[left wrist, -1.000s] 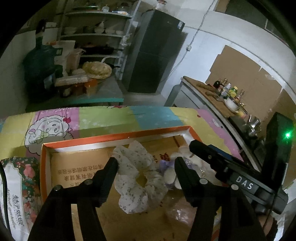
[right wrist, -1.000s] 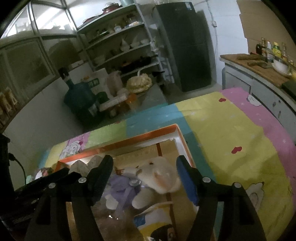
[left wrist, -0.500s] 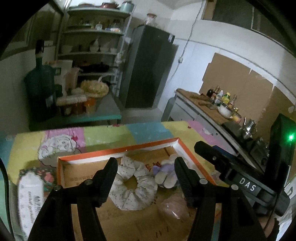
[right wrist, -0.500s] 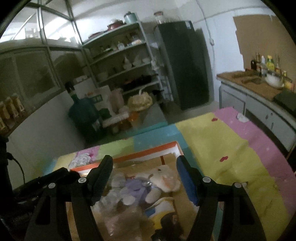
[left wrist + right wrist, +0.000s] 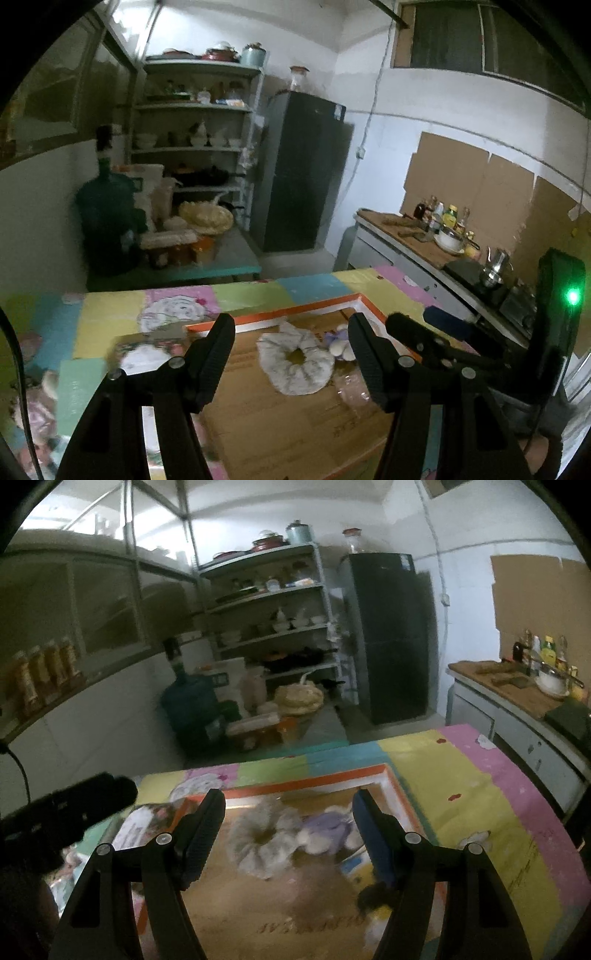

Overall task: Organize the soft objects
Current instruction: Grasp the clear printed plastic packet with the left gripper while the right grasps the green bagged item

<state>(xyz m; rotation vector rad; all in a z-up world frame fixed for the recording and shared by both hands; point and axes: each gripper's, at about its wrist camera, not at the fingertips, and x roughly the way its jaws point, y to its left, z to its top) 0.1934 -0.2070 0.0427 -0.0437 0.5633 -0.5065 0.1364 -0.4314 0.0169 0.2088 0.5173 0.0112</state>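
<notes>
1. Currently both claws raised above the box [image 5: 280, 319], neither holding anything. Left claw [image 5: 290, 356] spread wide; right claw [image 5: 288, 832] spread wide too.
2. Task's things all down in the orange-rimmed cardboard box: white scrunchie [image 5: 293, 363] lying flat on the box floor, straight ahead of the left claw and between its fingers in view; purple-and-white plush toy [image 5: 328, 829] just beside it, toward the right claw's right finger.
3. Judged step: picking a next soft item, or backing off after placing. Cannot tell which from this moment alone.
4. To do it well: descend straight over one item, not the seam between scrunchie and plush, else both get pinched. For the scrunchie, close across one side of the ring rather than through the hole; fabric compresses, so shut fully before lifting. Keep the two claws apart — right claw's body [image 5: 424, 332] sits just beside the left claw's right finger.
5. Watch the box rim on the far and right sides; a low approach from there likely snags it.
6. Hard to make out: right wrist view blurred, plush shape uncertain. Yellow-and-dark item [image 5: 369, 882] below the right finger partly hidden; identity unclear. Clear plastic-looking bit [image 5: 349, 387] near the left claw's right finger indistinct.
7. Floral packet [image 5: 144, 350] outside the box on the patterned surface [image 5: 461, 775], partly hidden by a finger.
</notes>
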